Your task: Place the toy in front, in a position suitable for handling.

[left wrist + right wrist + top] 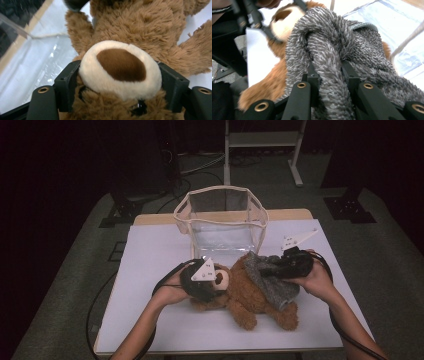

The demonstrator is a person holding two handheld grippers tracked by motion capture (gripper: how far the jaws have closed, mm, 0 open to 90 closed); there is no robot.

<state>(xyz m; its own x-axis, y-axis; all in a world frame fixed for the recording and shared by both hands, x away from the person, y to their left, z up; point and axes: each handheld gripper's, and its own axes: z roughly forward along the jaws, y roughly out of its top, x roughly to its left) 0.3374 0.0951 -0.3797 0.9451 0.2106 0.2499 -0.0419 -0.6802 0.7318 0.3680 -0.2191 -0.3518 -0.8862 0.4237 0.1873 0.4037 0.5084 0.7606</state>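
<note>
Gripping the bear (250, 292) by its head, the left claw (212, 280) has its jaws partly closed around the cream muzzle (120, 68), one jaw at each side of it in the left gripper view. Plush that soft gives under pressure, so the hold is likely shallow; a sharp tug from the other side could pull the snout free, and the bear would slide across the surface (150, 270).

Across from it, the right claw (289, 265) is clamped nearly closed on a bunched fold of the grey garment (270, 275), which drapes over the bear's middle. In the right gripper view the fold (329, 82) stands pinched between the jaws, with loose knit (372, 50) spilling to one side. Because only a ridge of fabric is caught, I judge it may stretch or slip out instead of moving the whole piece. If the cloth is wrapped around an arm or leg, which I cannot tell, pulling would drag the bear along.

Beyond them stands a clear bin (221, 222) with a pale rim, just behind the bear. A wide swing of either hand could knock it backwards, as it looks light.
</note>
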